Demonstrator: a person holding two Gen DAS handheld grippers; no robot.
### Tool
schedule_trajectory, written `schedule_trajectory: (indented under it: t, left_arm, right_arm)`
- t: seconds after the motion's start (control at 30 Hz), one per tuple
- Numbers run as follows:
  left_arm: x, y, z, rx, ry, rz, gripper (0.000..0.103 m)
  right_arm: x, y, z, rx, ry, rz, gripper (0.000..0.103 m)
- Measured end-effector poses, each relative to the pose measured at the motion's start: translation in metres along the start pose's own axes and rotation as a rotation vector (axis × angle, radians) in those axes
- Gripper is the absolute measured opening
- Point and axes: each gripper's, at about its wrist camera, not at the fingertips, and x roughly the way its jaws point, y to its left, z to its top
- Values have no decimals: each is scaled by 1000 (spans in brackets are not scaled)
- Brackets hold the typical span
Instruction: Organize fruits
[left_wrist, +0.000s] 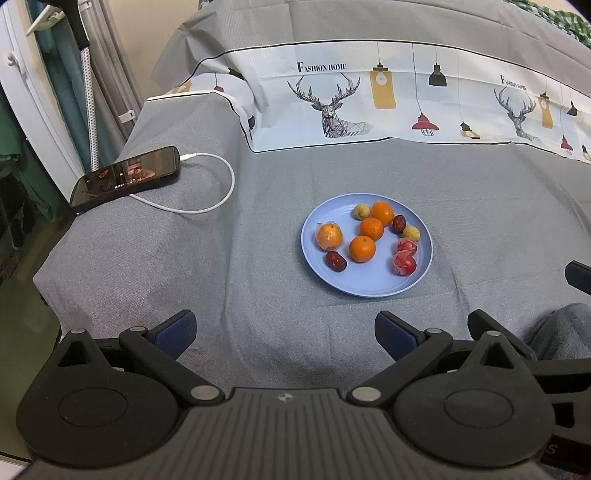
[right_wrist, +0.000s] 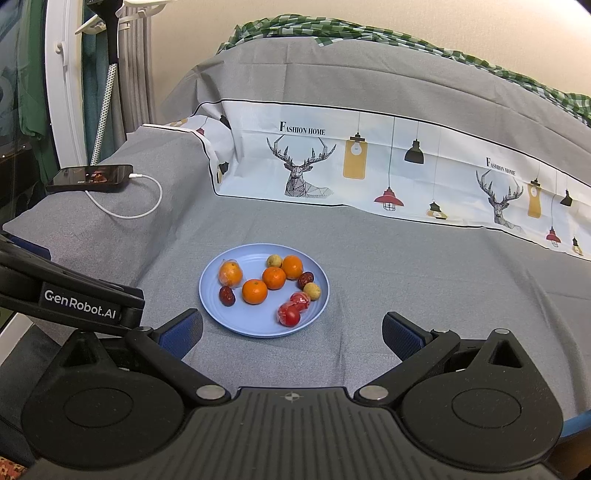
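Observation:
A light blue plate (left_wrist: 369, 288) lies on the grey bedsheet and also shows in the right wrist view (right_wrist: 255, 328). On it are several oranges (left_wrist: 362, 248) (right_wrist: 255, 291), one of them wrapped (left_wrist: 329, 236), two wrapped red tomatoes (left_wrist: 404, 263) (right_wrist: 289, 314), two dark red dates (left_wrist: 335, 261) (right_wrist: 226, 295) and two small yellow fruits (left_wrist: 411, 232) (right_wrist: 312, 290). My left gripper (left_wrist: 284, 332) is open and empty, in front of the plate. My right gripper (right_wrist: 291, 332) is open and empty, just short of the plate's near rim.
A black phone (left_wrist: 127, 177) (right_wrist: 90, 178) with a white charging cable (left_wrist: 218, 184) lies on a raised fold at the left. A folded quilt with a deer print (left_wrist: 332, 107) (right_wrist: 303, 166) rises behind the plate. The left gripper's body (right_wrist: 74, 299) shows at the left.

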Motion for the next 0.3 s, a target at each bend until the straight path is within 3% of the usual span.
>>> schedule_trajectory:
  t: [0.3]
  left_arm:
    - [1,1,-1,-6,5,3,103]
  right_arm:
    - [1,0,-2,-3,3,3,102]
